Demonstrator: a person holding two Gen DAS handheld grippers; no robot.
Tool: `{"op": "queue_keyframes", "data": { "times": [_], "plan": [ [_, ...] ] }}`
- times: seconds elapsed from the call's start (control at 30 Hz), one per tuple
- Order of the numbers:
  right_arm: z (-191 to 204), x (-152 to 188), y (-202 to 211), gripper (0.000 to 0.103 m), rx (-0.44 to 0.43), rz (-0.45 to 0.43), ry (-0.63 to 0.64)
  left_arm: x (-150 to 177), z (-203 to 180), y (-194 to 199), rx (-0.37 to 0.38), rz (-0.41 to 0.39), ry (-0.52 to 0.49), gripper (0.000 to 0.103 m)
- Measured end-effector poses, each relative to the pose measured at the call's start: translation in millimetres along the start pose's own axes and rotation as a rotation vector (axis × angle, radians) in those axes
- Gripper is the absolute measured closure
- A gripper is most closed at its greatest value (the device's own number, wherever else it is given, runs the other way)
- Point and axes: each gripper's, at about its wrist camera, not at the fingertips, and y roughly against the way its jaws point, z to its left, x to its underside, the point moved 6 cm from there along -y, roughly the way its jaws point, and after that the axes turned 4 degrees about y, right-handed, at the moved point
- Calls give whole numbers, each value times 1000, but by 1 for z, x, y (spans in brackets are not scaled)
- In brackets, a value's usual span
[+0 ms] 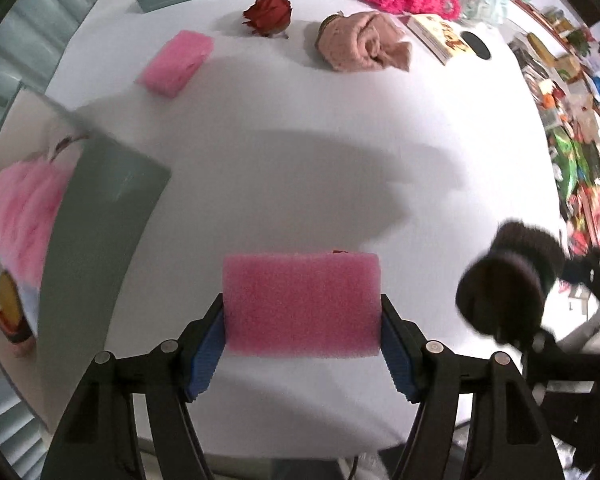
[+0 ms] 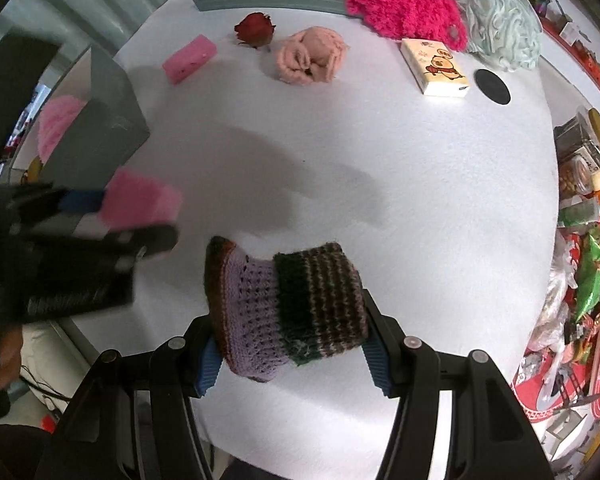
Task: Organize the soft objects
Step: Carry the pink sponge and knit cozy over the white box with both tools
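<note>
Risk is slippage — left gripper (image 1: 302, 354) is squeezing pink sponge (image 1: 302, 304) between its pads, right gripper (image 2: 290, 360) is clamping knit piece (image 2: 288, 308) — both compressible, either could be popping free mid-carry.

A: Left gripper (image 1: 302, 354), construction?

B: Black moulded linkage arms, angular, with triangular cut-outs low down. Four round silver pivot screws across the top. The fingers (image 1: 206, 354) carry blue pads with ribbed, saw-tooth faces.

A: Right gripper (image 2: 290, 358)?

B: Same pattern: black arms, silver pivot screws, blue ribbed fingers (image 2: 208, 366). No lettering legible on either from its own camera.

A: Anything of the person?

B: In the right wrist view, bare skin of the left hand (image 2: 4, 354), light-toned, at the left edge. Blurred; no sleeve detail can be made out.
</note>
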Motion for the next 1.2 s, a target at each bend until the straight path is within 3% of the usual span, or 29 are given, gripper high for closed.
{"op": "queue_keyframes", "data": {
  "times": [0.2, 0.3, 0.53, 1.2],
  "plan": [
    [23, 2, 8, 40, 29, 9, 15, 37, 22, 32, 12, -51, -31, 32],
    [41, 3, 14, 40, 38, 7, 31, 21, 23, 39, 17, -76, -24, 32],
    [80, -8, 30, 40, 45, -10, 84, 35, 47, 65, 19, -148, 3, 32],
    [195, -80, 73, 40, 44, -110, 319, 39, 165, 116, -22, -319, 284, 32]
  ]
}}
